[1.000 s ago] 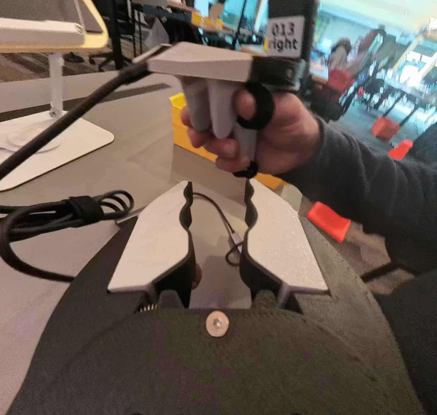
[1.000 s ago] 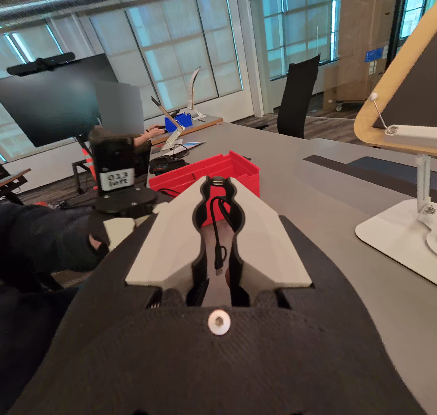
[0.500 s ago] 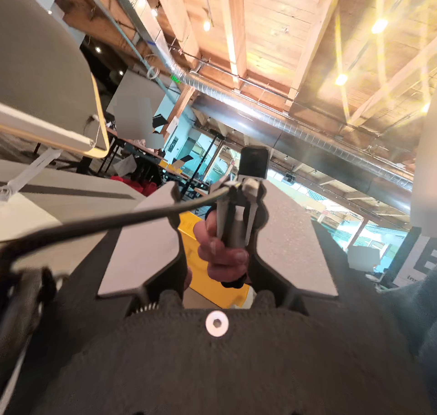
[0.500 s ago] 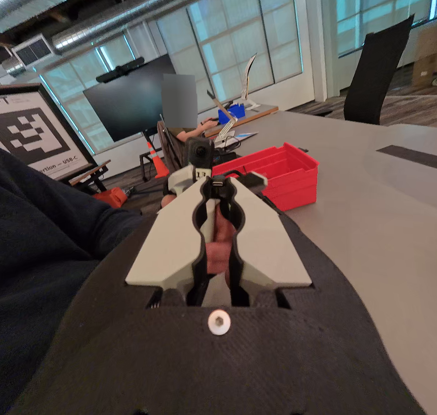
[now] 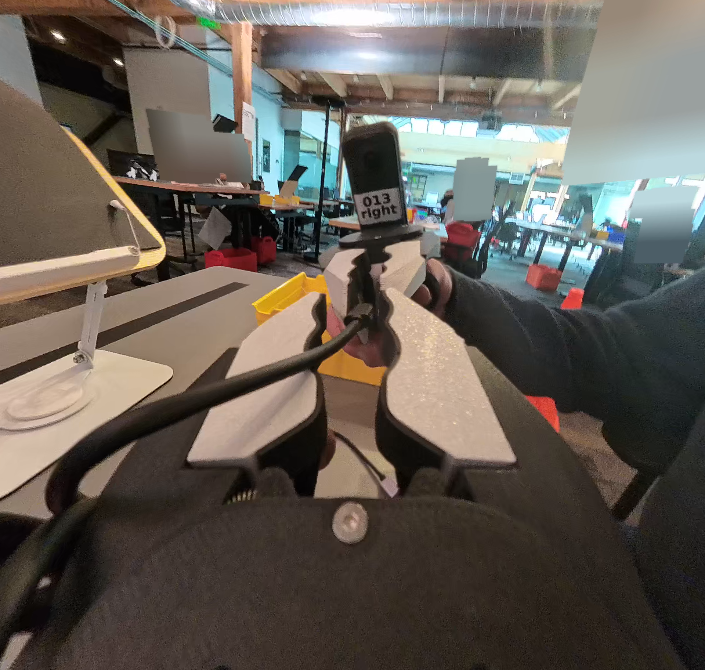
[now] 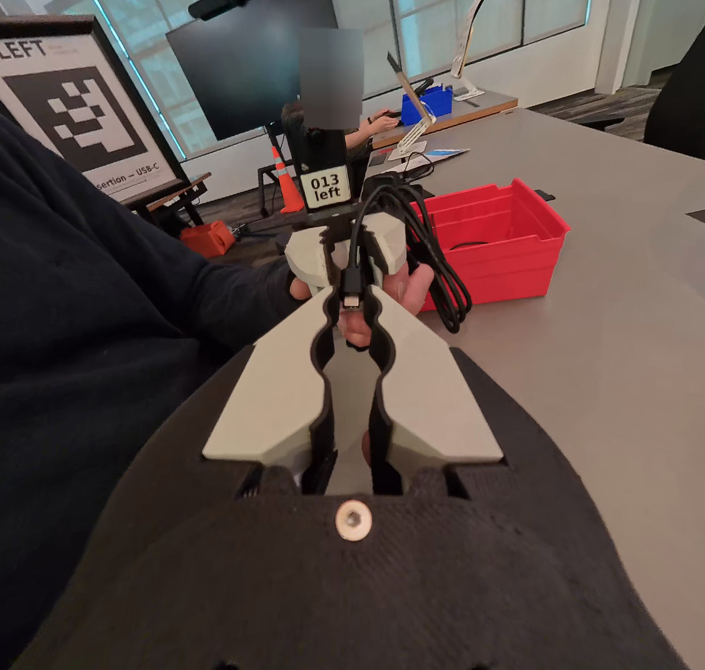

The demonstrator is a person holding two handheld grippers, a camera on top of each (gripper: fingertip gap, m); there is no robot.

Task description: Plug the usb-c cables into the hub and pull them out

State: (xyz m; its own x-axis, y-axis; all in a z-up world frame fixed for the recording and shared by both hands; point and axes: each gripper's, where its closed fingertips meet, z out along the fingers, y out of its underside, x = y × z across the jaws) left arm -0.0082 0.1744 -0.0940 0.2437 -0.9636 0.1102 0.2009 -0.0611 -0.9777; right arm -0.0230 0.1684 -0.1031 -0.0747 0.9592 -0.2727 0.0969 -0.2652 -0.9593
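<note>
Right fingers: the right gripper (image 6: 351, 295) has its fingers drawn close around the plug (image 6: 350, 283) of the black USB-C cable (image 6: 442, 270), with the plug's metal end between the tips.
Left fingers: the left gripper (image 5: 354, 300) has its fingers well apart and clamps nothing. The cable crosses over the top of one finger.
Cable's place: it is off the surface (image 6: 572, 346), strung between the two grippers, which face each other tip to tip.
Only in the right wrist view: the plug's metal end; the cable's coiled bundle hanging beside the person's left hand (image 6: 408, 289); a red bin (image 6: 496, 255) on the surface behind it.
Only in the left wrist view: a yellow bin (image 5: 282, 297) behind the fingers; a thin cable (image 5: 362, 457) with a silvery connector on the surface below them; a white stand (image 5: 91, 377) to the left; the person's right hand (image 5: 435, 281).
Counts: two grippers, one thick cable, one thin cable, one red bin and one yellow bin on the surface.
Hard to make out: in the left wrist view the plug is dark against the right gripper's dark inner faces, and the cable's far end runs out of frame at lower left. The thin cable is cut off by the gripper body.
</note>
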